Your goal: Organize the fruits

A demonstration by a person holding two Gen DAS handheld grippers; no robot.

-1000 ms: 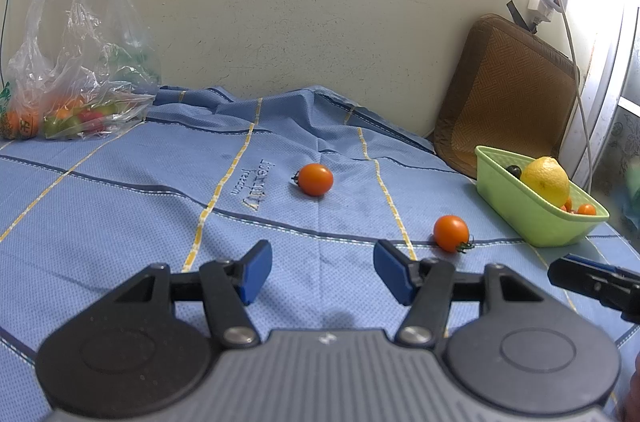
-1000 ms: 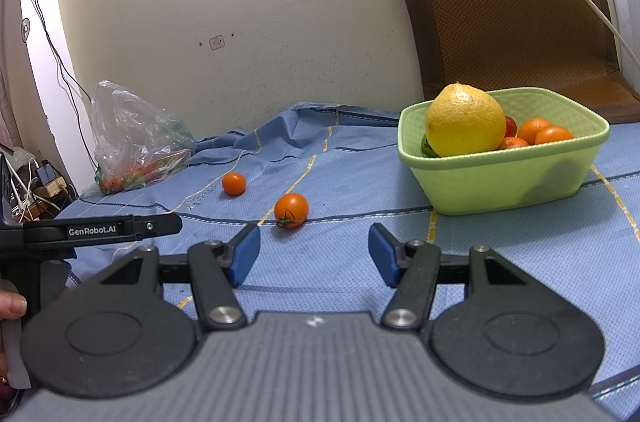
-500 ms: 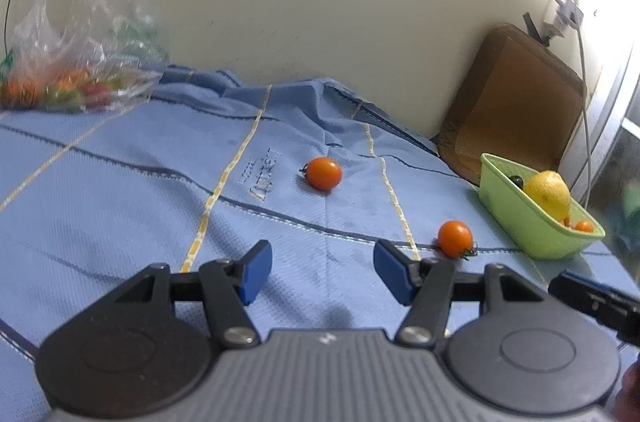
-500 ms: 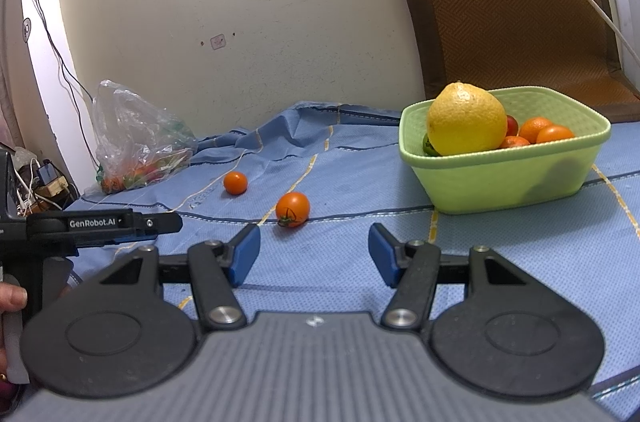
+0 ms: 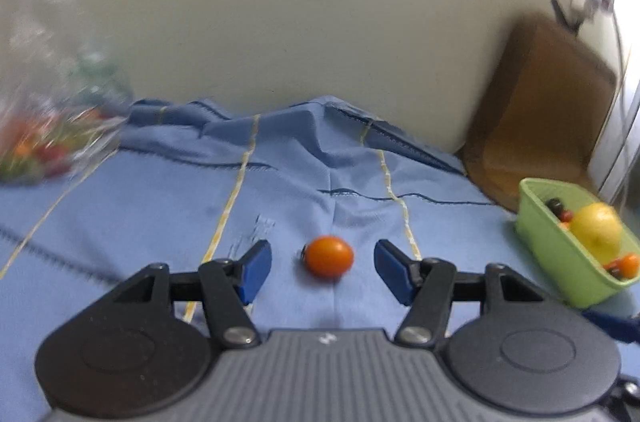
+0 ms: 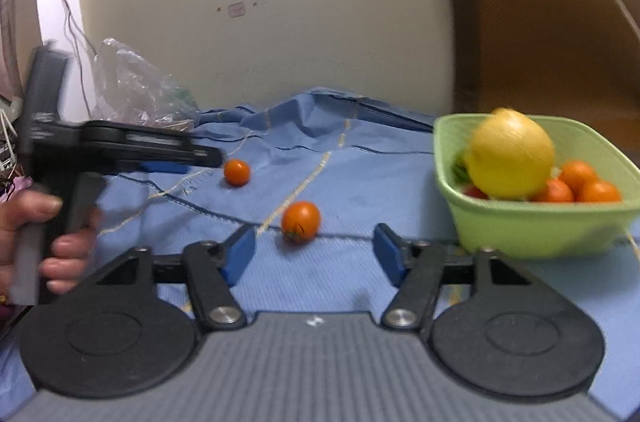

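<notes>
An orange cherry tomato (image 5: 329,255) lies on the blue cloth between the blue pads of my open left gripper (image 5: 323,262), not touched. In the right wrist view this far tomato (image 6: 237,172) sits just past the left gripper's tip (image 6: 168,166). A second tomato (image 6: 301,221) lies just ahead of my open, empty right gripper (image 6: 314,254). The green basket (image 6: 532,230) holds a lemon (image 6: 510,152) and small orange fruits; it also shows at the right in the left wrist view (image 5: 576,282).
A clear plastic bag of fruit (image 5: 52,134) lies at the far left by the wall; it also shows in the right wrist view (image 6: 140,94). A brown cushion (image 6: 540,38) leans on the wall behind the basket. The blue cloth (image 5: 160,206) is wrinkled near the wall.
My left gripper has moved forward to the far tomato, which now lies between its pads. My right gripper has moved closer to the near tomato and basket.
</notes>
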